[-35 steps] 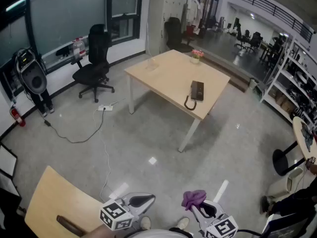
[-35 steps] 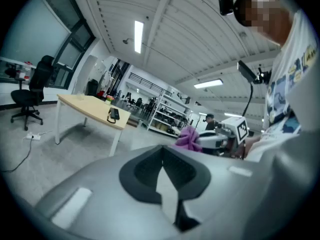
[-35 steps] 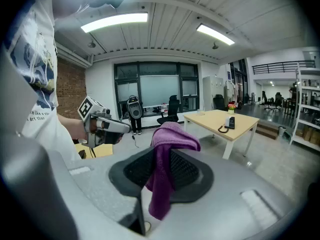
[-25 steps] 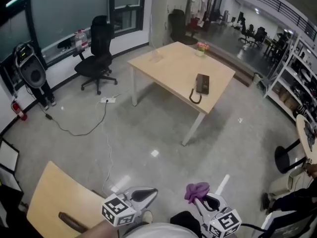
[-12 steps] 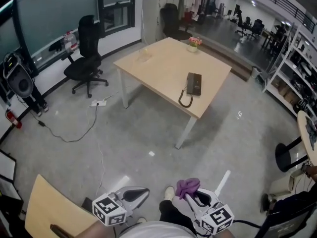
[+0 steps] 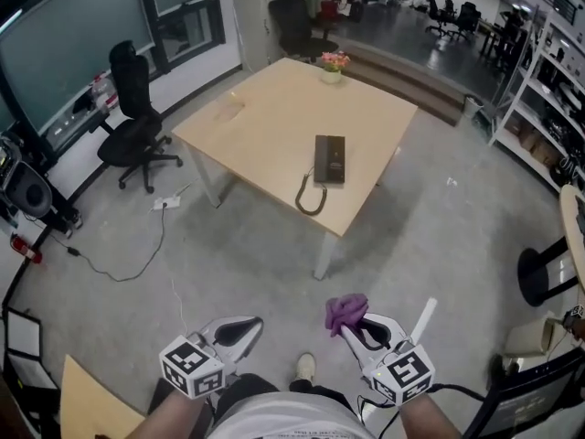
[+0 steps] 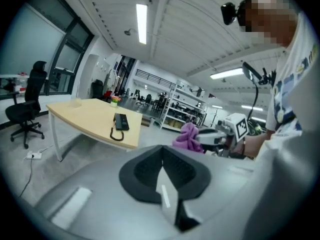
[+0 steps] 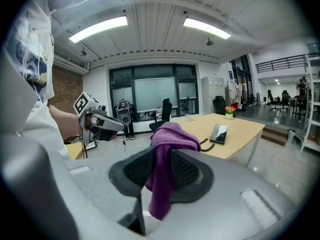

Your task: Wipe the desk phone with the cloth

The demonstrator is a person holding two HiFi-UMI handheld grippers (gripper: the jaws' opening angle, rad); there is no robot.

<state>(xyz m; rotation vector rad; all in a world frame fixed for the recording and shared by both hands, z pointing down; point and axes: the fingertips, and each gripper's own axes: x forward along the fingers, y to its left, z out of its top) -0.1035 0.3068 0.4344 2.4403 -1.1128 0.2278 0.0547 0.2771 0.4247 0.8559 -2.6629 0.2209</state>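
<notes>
A black desk phone [image 6: 329, 158] with a coiled cord lies near the front edge of a light wooden table [image 6: 265, 117], some way ahead of me across the floor; it also shows small in the left gripper view, the phone [image 7: 120, 121], and in the right gripper view, the phone [image 8: 220, 133]. My right gripper [image 6: 352, 323] is shut on a purple cloth [image 6: 345, 311], which bunches above the jaws and hangs down between them, the cloth [image 8: 165, 164]. My left gripper [image 6: 242, 327] is shut and holds nothing; its pads meet in the left gripper view. Both grippers are held low, close to my body.
A small flower pot [image 6: 331, 65] stands at the table's far edge. Black office chairs [image 6: 132, 108] stand left of the table, with a cable and power strip [image 6: 164, 204] on the floor. Shelving [image 6: 548, 90] lines the right side. A wooden seat [image 6: 87, 401] sits at lower left.
The view has drawn nearer to the table, and the phone appears larger and more central. Both grippers keep their pose; the cloth stays in the right one.
</notes>
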